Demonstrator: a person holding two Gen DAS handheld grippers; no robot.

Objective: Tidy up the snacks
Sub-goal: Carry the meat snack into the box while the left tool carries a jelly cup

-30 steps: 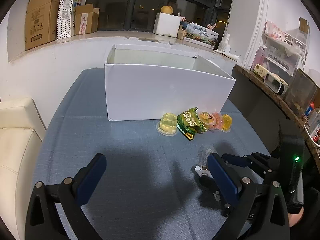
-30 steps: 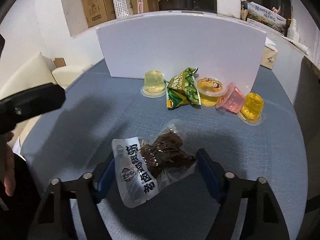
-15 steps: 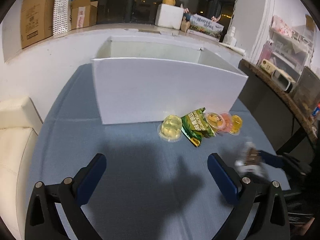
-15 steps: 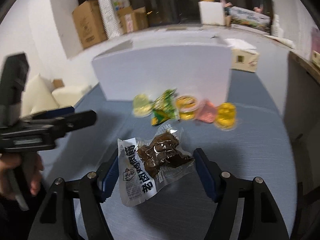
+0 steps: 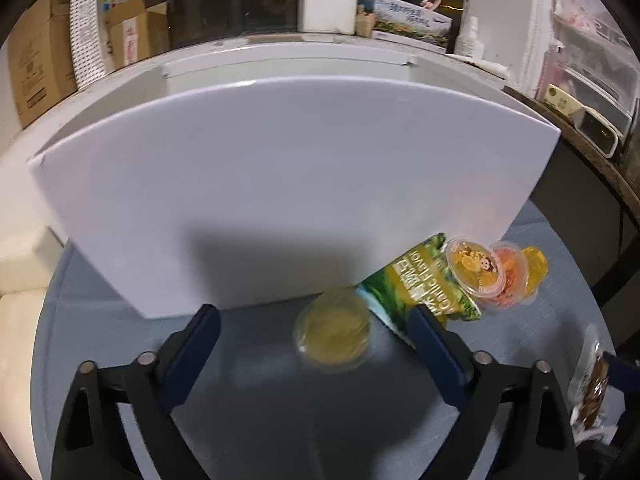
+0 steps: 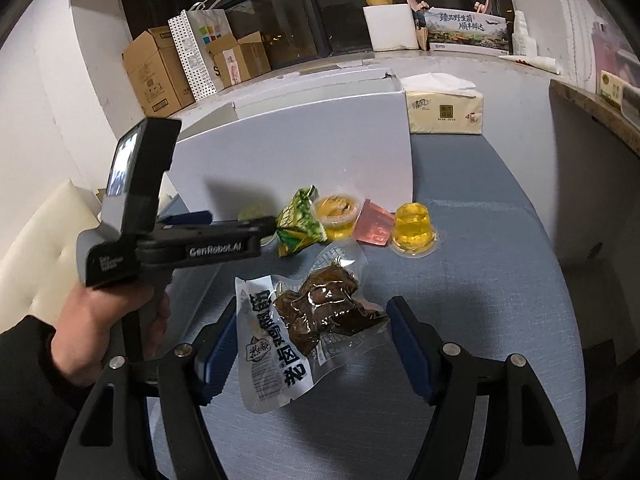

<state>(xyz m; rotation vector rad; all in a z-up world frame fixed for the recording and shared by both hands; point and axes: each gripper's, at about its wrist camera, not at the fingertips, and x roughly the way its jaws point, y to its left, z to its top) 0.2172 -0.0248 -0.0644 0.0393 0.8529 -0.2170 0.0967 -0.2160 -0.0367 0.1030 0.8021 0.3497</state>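
My left gripper (image 5: 316, 332) is low over the blue tablecloth, right in front of the white box (image 5: 280, 184). A pale yellow-green jelly cup (image 5: 336, 336) stands between its blue pads. The jaws are closing, with gaps still showing on both sides of the cup. My right gripper (image 6: 312, 344) is shut on a clear packet of brown snack (image 6: 312, 320) and holds it above the cloth. A green packet (image 5: 420, 284), an orange lidded cup (image 5: 476, 272), a pink cup (image 5: 508, 280) and a yellow cup (image 5: 536, 268) lie in a row by the box wall.
The open white box (image 6: 300, 152) fills the far side of the table (image 6: 480, 280). A tissue pack (image 6: 444, 110) sits behind its right corner. A hand (image 6: 100, 320) holds the left tool. Cardboard boxes (image 6: 156, 72) line the window ledge. A cream sofa (image 5: 20, 300) is at the left.
My left gripper has gone forward and down to the box front; the pale cup now sits between its narrowing jaws. My right gripper has risen a little with the packet and rolled.
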